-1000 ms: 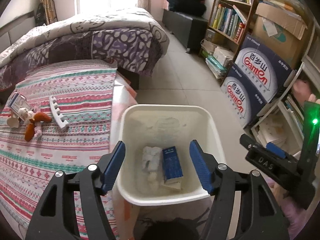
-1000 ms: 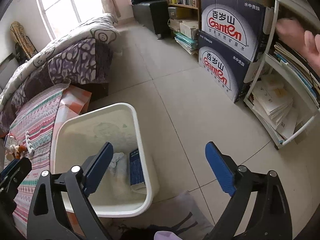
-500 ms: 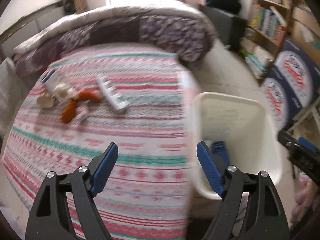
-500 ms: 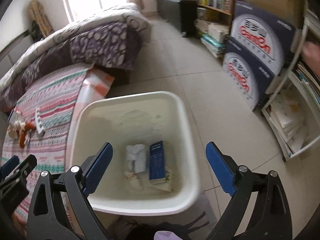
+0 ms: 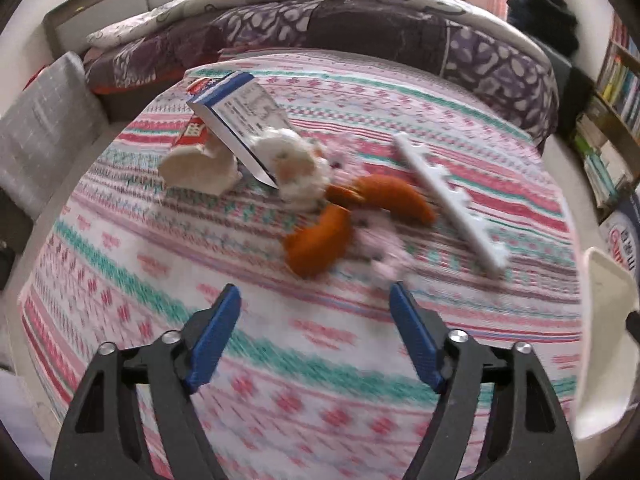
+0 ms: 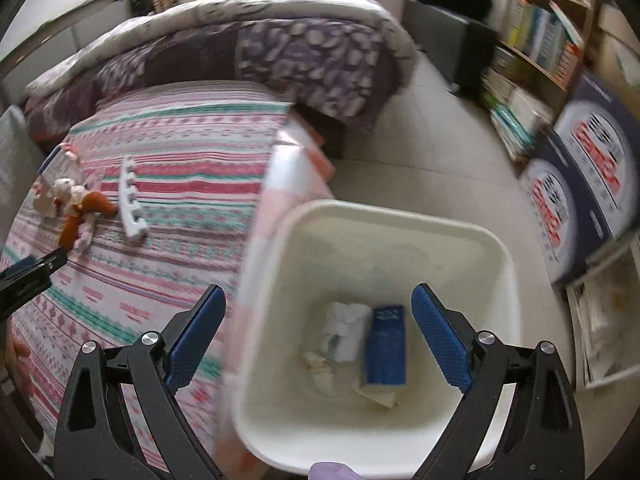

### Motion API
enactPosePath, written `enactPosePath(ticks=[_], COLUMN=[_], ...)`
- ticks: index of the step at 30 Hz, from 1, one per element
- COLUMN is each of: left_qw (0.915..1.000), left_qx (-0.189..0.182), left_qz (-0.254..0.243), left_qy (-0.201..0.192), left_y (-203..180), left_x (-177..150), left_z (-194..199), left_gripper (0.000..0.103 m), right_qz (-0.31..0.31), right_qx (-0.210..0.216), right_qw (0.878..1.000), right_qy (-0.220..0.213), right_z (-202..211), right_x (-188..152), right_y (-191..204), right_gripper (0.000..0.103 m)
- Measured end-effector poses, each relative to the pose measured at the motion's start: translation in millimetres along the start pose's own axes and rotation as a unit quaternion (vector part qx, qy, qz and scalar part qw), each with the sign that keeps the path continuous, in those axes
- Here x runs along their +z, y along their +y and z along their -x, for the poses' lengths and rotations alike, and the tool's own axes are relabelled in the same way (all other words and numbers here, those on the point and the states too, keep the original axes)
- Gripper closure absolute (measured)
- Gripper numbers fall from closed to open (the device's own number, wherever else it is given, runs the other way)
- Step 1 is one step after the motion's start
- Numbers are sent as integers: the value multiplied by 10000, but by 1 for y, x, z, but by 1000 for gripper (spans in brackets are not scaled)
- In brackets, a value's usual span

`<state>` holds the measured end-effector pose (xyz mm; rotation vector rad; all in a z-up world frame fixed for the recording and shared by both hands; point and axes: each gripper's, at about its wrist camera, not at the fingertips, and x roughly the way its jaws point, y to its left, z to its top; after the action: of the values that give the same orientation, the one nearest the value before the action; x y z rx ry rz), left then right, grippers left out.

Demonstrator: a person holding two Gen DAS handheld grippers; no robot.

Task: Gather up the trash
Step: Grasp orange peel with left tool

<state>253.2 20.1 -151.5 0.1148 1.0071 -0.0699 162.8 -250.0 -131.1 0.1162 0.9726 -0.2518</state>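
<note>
My left gripper (image 5: 316,312) is open and empty above the striped bedspread (image 5: 280,360), just short of a pile of trash: orange peel pieces (image 5: 320,240), crumpled white tissue (image 5: 296,168), a blue-and-white box (image 5: 236,120) and a white plastic strip (image 5: 448,200). My right gripper (image 6: 316,320) is open and empty over the white bin (image 6: 400,224). A blue box (image 6: 386,344) and white tissue (image 6: 344,332) lie in the bin. The pile also shows in the right wrist view (image 6: 80,208).
A purple patterned duvet (image 6: 280,48) lies bunched at the far end of the bed. Blue Ganten cartons (image 6: 580,184) and a bookshelf (image 6: 540,40) stand on the right across the tiled floor (image 6: 420,160). The bin's rim (image 5: 604,320) shows in the left wrist view.
My left gripper has swung left from over the bin to the bedspread, close to the trash pile. My right gripper has shifted left over the bin. Both stayed open.
</note>
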Motion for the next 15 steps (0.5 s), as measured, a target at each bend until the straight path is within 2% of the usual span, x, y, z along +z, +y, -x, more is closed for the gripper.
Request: enactPosePath(ticks=[5, 12, 15], left_qw=[9984, 9907, 9896], left_qx=[-171, -818, -879], left_qz=[-510, -1083, -1118], left_qy=[190, 120, 211], left_y=[11, 4, 4], left_x=[8, 23, 28], left_z=[-27, -34, -43], left_gripper=[47, 48, 48], right_qz=[315, 602, 718], right_qx=[242, 496, 607], right_qw=[9992, 9970, 9956], right_qy=[-21, 4, 31], right_z=[-14, -33, -40], right_x=[18, 38, 45], right_y=[38, 75, 88], right_gripper=[13, 13, 13])
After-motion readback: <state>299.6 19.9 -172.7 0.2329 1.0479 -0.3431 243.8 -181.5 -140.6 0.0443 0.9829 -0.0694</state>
